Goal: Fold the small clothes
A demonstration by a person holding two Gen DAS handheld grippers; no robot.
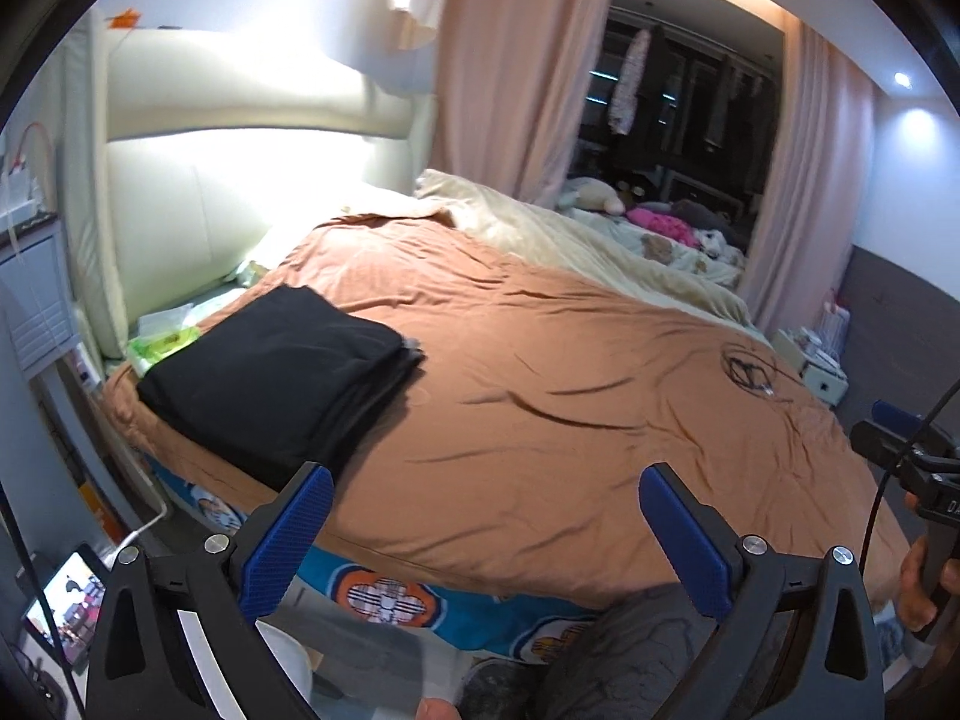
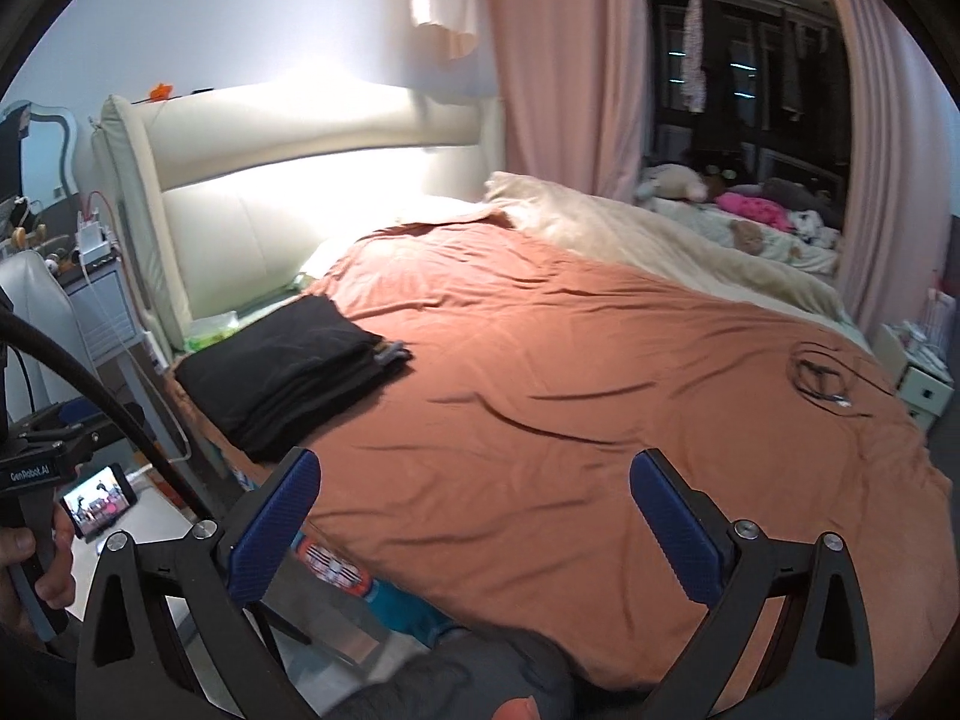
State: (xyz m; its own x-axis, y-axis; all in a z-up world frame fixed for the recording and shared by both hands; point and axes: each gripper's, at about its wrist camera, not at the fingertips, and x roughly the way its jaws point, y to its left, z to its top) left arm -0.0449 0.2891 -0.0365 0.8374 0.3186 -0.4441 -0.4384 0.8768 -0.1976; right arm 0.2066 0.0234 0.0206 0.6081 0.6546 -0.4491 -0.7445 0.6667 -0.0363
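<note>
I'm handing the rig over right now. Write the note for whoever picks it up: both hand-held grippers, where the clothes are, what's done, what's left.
Left hand-held gripper: open, nothing between the pads, held over the near edge of the bed.
Right hand-held gripper: open, empty too, beside it over the same edge.
Folded black clothes: stacked flat on the orange bedspread, at its left corner near the headboard; a grey item peeks out at the stack's far side.
Done: that stack looks folded and set down.
Left: a grey garment lies low at the bed's near edge, seemingly unfolded; likely next.
</note>
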